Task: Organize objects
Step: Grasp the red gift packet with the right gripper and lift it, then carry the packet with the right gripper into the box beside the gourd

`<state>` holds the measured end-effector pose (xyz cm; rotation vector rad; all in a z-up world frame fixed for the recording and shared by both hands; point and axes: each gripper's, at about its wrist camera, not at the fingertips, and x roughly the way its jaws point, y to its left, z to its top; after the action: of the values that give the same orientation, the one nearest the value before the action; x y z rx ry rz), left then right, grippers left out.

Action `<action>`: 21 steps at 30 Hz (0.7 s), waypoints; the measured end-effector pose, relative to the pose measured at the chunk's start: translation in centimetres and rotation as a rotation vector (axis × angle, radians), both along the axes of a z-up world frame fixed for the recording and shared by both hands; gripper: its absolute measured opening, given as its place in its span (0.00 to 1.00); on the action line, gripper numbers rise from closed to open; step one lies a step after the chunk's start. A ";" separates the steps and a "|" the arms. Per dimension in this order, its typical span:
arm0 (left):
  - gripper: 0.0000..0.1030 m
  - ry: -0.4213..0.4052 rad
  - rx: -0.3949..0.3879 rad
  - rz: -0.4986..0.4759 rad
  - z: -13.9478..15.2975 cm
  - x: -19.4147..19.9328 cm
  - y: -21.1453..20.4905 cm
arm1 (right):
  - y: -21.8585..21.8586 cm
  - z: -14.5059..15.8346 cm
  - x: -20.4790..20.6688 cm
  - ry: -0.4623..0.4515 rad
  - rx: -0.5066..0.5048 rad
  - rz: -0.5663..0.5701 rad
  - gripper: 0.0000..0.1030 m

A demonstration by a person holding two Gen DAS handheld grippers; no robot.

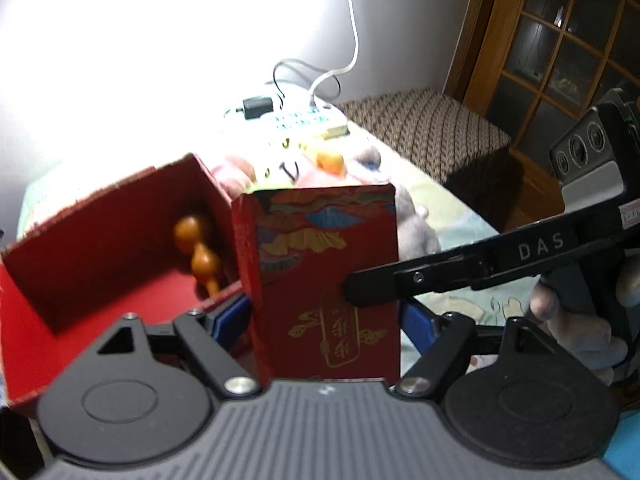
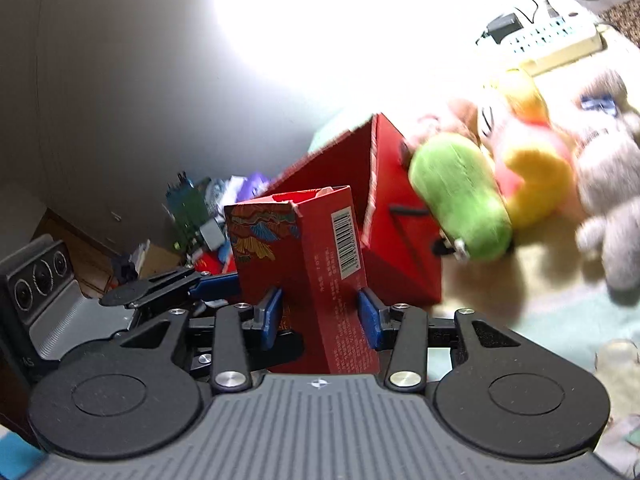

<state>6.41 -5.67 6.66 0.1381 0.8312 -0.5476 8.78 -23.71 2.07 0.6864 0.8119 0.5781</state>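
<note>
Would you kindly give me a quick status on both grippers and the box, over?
Left gripper and right gripper both shut on small red box, held upright. Open red carton alongside, orange gourd inside. Plush toys crowd behind carton.

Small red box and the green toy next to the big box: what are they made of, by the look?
Small red box: looks like printed cardboard, slightly glossy; sharp folded edges, printed barcode, gold pattern. Both grippers bracket it, left gripper and right gripper.
Green toy: soft plush fabric, matte and fuzzy, with a visible seam; filling unknown.

Both tongs (image 1: 326,324) (image 2: 320,316) clamped tight.
</note>
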 end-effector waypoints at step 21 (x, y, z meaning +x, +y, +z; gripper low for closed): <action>0.77 0.011 -0.054 0.228 0.9 10.9 10.8 | 12.0 2.0 14.6 -0.002 -0.253 0.054 0.42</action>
<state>17.30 5.10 7.56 -0.0091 0.8293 -0.3557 23.37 -11.70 4.07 0.4335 0.8856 0.5135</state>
